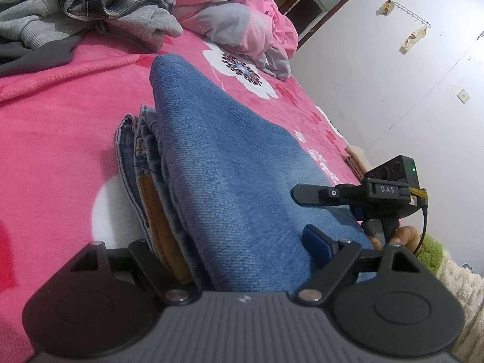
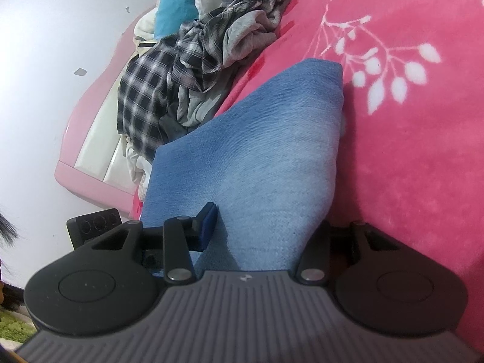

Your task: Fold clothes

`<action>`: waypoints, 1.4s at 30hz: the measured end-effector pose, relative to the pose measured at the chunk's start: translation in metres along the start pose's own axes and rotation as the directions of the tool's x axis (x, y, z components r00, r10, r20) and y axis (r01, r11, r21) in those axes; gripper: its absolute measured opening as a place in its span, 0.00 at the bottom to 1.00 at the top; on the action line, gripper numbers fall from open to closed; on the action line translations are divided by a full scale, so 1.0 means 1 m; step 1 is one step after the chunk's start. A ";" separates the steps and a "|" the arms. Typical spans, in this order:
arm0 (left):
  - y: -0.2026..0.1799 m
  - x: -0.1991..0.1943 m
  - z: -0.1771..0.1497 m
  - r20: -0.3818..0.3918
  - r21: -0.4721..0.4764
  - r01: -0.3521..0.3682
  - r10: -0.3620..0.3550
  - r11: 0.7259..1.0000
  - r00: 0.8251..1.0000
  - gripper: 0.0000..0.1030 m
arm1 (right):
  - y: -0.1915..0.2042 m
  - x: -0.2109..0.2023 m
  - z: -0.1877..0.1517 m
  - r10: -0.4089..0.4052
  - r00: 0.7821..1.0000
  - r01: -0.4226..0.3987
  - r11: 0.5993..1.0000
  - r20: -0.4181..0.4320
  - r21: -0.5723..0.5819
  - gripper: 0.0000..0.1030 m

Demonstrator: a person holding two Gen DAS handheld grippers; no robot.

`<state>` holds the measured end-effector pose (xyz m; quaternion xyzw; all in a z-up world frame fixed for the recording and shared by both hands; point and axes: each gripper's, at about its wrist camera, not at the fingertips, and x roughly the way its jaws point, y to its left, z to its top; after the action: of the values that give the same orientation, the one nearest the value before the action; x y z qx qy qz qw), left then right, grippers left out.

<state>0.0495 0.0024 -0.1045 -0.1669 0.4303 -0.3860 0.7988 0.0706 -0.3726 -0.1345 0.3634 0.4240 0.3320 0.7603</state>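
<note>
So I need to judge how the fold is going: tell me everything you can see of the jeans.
The jeans are blue denim, paler and faded at mid-panel, folded into a thick bundle lying on the pink floral blanket. Stacked layers with stitched hems and a tan leather waistband patch show along one side. The left gripper straddles the near end; the right gripper clamps another edge.
</note>
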 end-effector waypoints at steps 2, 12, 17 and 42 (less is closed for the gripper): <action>0.000 0.000 0.000 0.000 0.001 0.000 0.000 1.000 1.000 0.82 | 0.000 0.000 -0.001 0.000 1.000 0.000 1.000 0.004 -0.003 0.40; 0.000 0.000 0.000 0.002 0.003 0.002 -0.002 1.000 1.000 0.82 | 0.001 0.000 0.000 0.000 1.000 0.000 1.000 0.010 -0.012 0.40; 0.000 0.000 0.000 0.002 0.004 0.002 -0.002 1.000 1.000 0.82 | 0.001 0.000 0.000 0.000 1.000 0.000 1.000 0.010 -0.012 0.40; 0.001 0.001 -0.001 0.003 0.007 0.004 -0.004 1.000 1.000 0.82 | 0.001 0.001 -0.002 0.001 1.000 -0.001 1.000 0.018 -0.011 0.41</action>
<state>0.0495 0.0025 -0.1056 -0.1657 0.4275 -0.3889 0.7991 0.0685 -0.3710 -0.1350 0.3621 0.4152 0.3315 0.7659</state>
